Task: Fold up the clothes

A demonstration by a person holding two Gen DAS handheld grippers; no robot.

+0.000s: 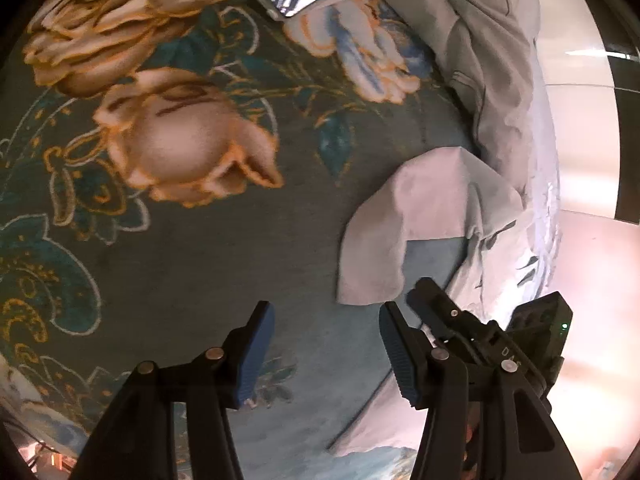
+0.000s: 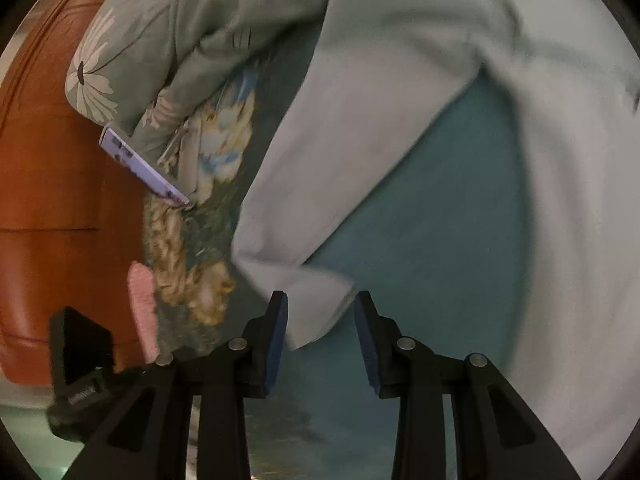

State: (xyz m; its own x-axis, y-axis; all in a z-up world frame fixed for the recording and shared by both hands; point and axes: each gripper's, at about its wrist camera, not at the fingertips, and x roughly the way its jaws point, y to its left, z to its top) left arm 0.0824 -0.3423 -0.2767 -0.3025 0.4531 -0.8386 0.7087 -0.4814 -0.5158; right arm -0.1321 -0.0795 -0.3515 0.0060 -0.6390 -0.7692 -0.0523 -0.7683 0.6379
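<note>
A: What takes up most of the scene?

B: A floral carpet (image 1: 192, 208), dark teal-green with big beige and gold roses and a blue-and-white bloom near the top. It fills the left wrist view and runs under everything else.

A: And the clothing?

B: A pale grey garment (image 2: 420, 92) lies spread on that carpet. In the right wrist view it covers the upper and right part of the picture, and one long sleeve (image 2: 316, 184) runs diagonally down to a cuff lying just ahead of the right gripper (image 2: 320, 300). Beside it, toward the top left, is a sage-green cloth with white daisies (image 2: 132, 40), bunched up; whether it is a garment or bedding I cannot tell through the blur.

A: Are the grippers holding anything?

B: No. The right gripper's blue pads stand apart, with the cuff edge lying between them but not pinched. The left gripper (image 1: 326, 312) is likewise spread wide and empty, over bare carpet, with a folded-over flap of the grey garment (image 1: 400, 224) just ahead to its right.

A: Smaller things?

B: A lilac phone (image 2: 140, 164) lies at the carpet's edge beside the daisy cloth, an orange-brown leather surface (image 2: 48, 200) runs along the left, and a pink knitted piece (image 2: 142, 304) sits near the carpet's fringe.
</note>
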